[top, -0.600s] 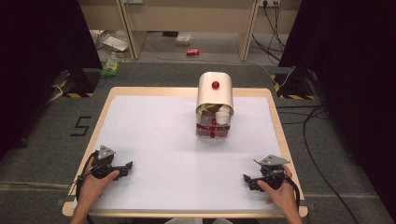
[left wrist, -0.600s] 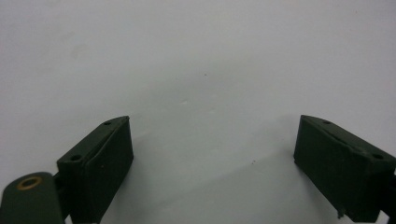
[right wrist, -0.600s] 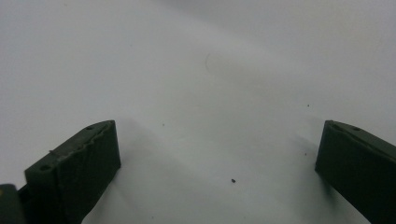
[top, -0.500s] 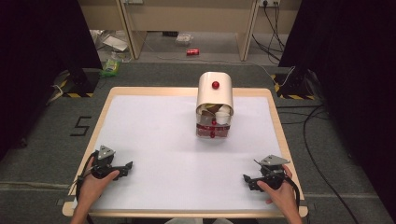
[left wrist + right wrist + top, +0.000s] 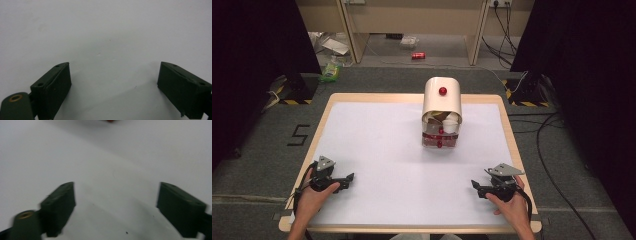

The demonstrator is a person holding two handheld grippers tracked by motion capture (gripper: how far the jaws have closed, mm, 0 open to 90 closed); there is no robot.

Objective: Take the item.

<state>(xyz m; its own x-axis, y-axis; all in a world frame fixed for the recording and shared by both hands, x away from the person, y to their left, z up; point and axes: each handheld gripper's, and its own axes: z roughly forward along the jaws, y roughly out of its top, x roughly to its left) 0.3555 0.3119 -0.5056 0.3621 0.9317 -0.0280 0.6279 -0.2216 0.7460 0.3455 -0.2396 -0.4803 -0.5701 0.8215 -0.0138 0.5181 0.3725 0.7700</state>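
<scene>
A cream, round-topped bread-bin-like box [image 5: 442,97] with a red knob [image 5: 442,91] stands at the table's far middle. Its front is open, showing white cups [image 5: 451,125] and brownish items inside above a clear lower part with red pieces [image 5: 439,143]. My left gripper [image 5: 346,178] rests near the front left of the white table [image 5: 382,150], held by a hand, its jaws wide apart over bare surface [image 5: 112,82]. My right gripper [image 5: 475,187] rests near the front right, also open with nothing between its jaws [image 5: 115,205].
The table has a wooden rim [image 5: 372,98]. On the floor beyond lie a red can [image 5: 418,55], a green packet [image 5: 330,70] and white items. Cables [image 5: 552,150] run along the floor on the right. Dark curtains stand on both sides.
</scene>
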